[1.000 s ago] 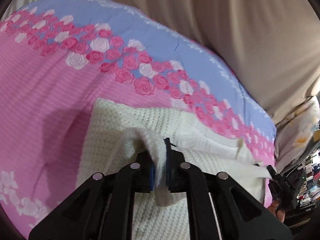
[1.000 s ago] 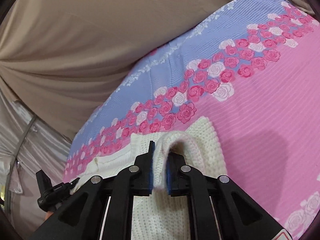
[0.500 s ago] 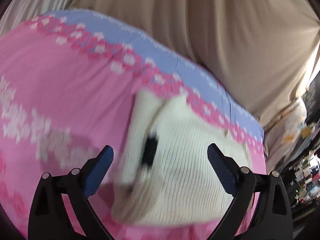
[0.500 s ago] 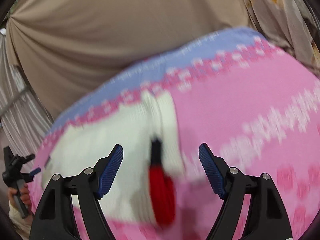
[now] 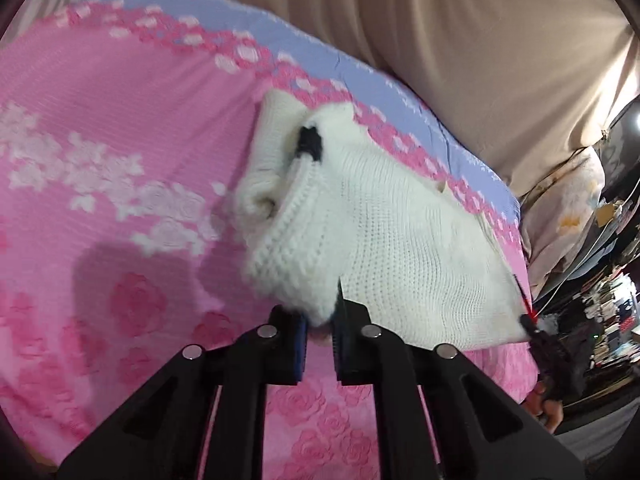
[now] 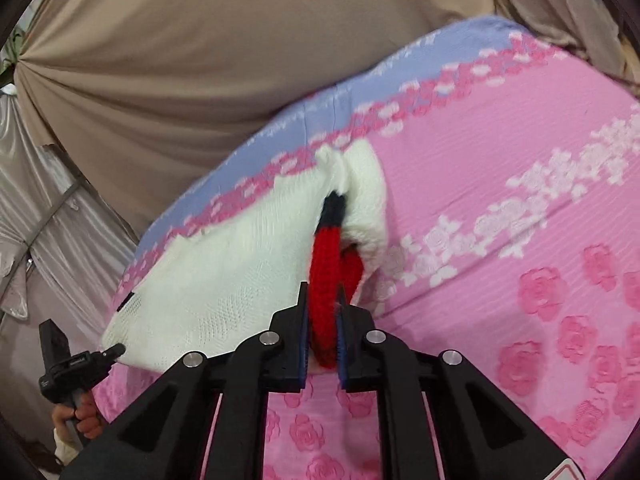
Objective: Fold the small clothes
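Pinching a white knit hem, the left gripper (image 5: 319, 334) is closed on the white knit sweater (image 5: 400, 248); the right gripper (image 6: 322, 334) clamps its red cuff (image 6: 326, 276). Beyond, the sweater lies bunched on the pink rose bedspread (image 6: 500, 184), before a beige curtain (image 6: 200, 60).
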